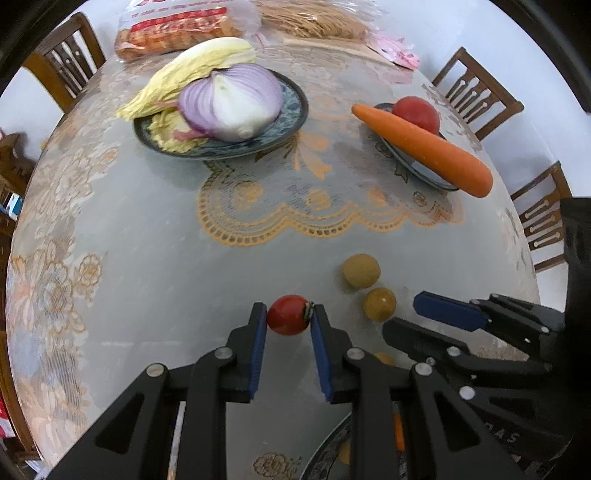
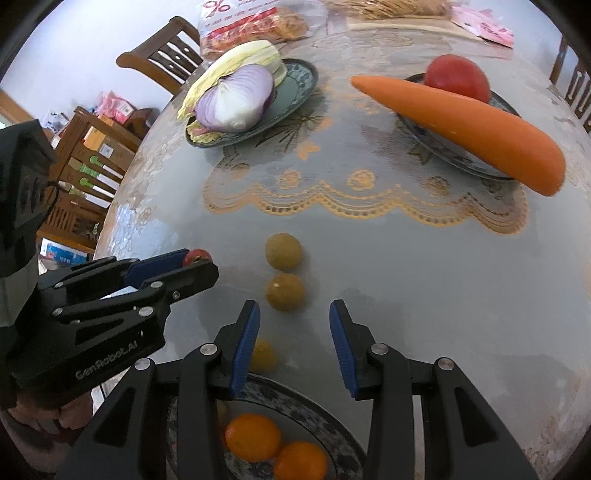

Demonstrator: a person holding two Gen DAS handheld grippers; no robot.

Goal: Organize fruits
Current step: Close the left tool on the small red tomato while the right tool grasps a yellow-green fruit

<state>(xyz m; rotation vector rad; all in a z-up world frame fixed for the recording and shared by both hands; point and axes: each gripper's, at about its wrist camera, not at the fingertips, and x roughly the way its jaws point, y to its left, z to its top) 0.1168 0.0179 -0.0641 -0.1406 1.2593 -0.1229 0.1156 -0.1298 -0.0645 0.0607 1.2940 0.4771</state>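
The left gripper (image 1: pixel 289 315) pinched a small round red cherry tomato (image 1: pixel 288 314) between its blue pads, the fruit seated near the fingertips with its green stalk end against one pad. To do this step well, I judged the hold should be kept gentle but firm, since a smooth round fruit so near the tips could roll out, and carried level to the patterned plate holding two orange citrus fruits (image 2: pixel 255 437) just below the grippers. The right gripper (image 2: pixel 294 312) stood spread and empty, just short of the nearer of two small yellow-green round fruits (image 2: pixel 285 291) on the lace-patterned tablecloth (image 1: pixel 155 229). White lettering on the left gripper's black body read "GenRobot.AI" (image 2: pixel 106 359); a red "%" showed on a clear bread bag (image 2: pixel 251 27)
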